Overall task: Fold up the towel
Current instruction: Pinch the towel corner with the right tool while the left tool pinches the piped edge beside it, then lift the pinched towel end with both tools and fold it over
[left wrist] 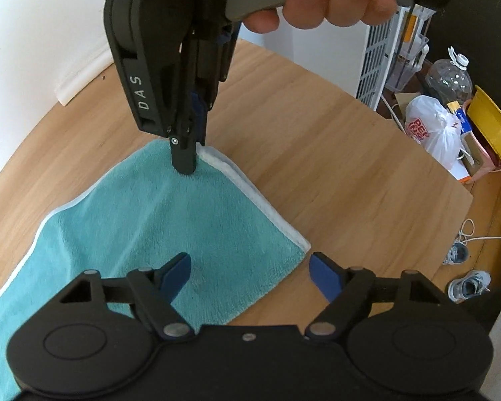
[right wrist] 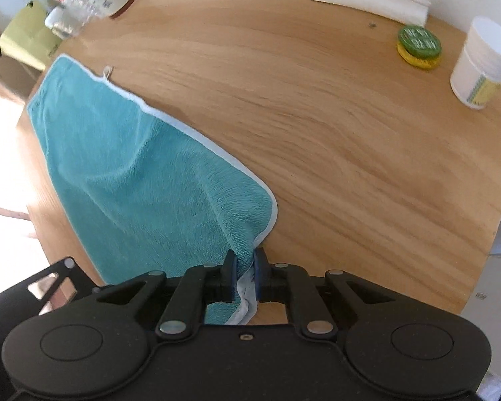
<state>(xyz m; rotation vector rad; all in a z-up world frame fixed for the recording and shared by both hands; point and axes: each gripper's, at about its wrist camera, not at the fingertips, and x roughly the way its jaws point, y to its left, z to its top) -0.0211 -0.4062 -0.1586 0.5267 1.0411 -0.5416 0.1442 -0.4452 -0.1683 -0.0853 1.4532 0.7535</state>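
Right tongs (right wrist: 244, 267) pinch towel (right wrist: 143, 167) corner; left tongs (left wrist: 250, 275) straddle another.

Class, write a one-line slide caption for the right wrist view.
Right gripper pinches a corner of the teal terry towel on the round wooden table.

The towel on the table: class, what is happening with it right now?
A person holds a two-finger gripper in each hand over a teal towel lying on a round wooden table. The right gripper is shut on one corner of the towel, pinching its white-edged hem. The left gripper is open, its blue pads astride the near corner without pressing on it. The towel lies flat apart from the pinched corner, so this fold has not yet been made.
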